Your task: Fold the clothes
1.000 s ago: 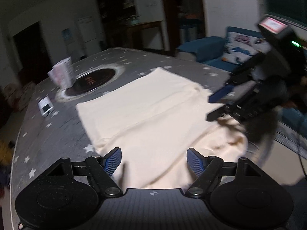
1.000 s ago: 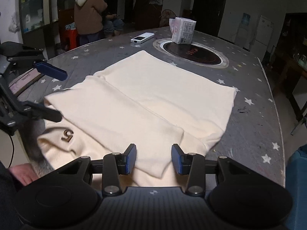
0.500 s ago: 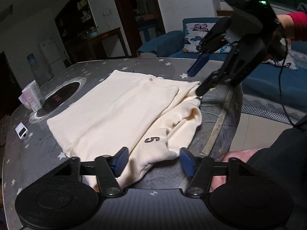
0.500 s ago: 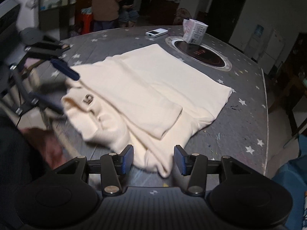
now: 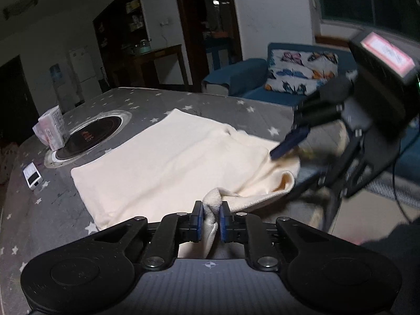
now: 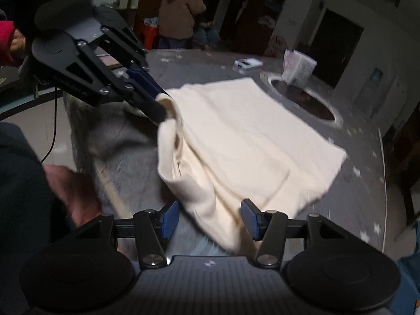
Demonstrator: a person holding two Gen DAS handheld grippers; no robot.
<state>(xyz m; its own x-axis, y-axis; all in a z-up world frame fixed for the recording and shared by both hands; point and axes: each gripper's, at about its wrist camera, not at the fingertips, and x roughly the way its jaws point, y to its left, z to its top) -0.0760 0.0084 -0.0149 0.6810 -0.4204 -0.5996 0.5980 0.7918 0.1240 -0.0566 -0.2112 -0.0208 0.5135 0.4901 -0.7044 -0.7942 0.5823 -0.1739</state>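
A cream garment (image 5: pixel 162 157) lies partly folded on the grey star-print table (image 5: pixel 39 223). My left gripper (image 5: pixel 211 219) is shut on a bunched near edge of it, and the cloth rises off the table to the fingers. From the right wrist view, that left gripper (image 6: pixel 160 107) holds the corner up at the garment's (image 6: pixel 236 131) left side. My right gripper (image 6: pixel 210 219) is open, with a hanging fold of the garment between its blue pads, not pinched. In the left wrist view the right gripper (image 5: pixel 291 144) hovers by the garment's right edge, blurred.
A tissue pack (image 5: pixel 51 128) stands beside a round inset hotplate (image 5: pixel 89 136) at the far side, with a small white device (image 5: pixel 32 177) near it. A blue sofa (image 5: pixel 262 78) lies beyond the table. A person in a hooded coat (image 6: pixel 181 13) sits behind.
My left gripper has shut on the garment's near edge and raised it. The right gripper has come down to the garment's edge, still open, with cloth now between its fingers.
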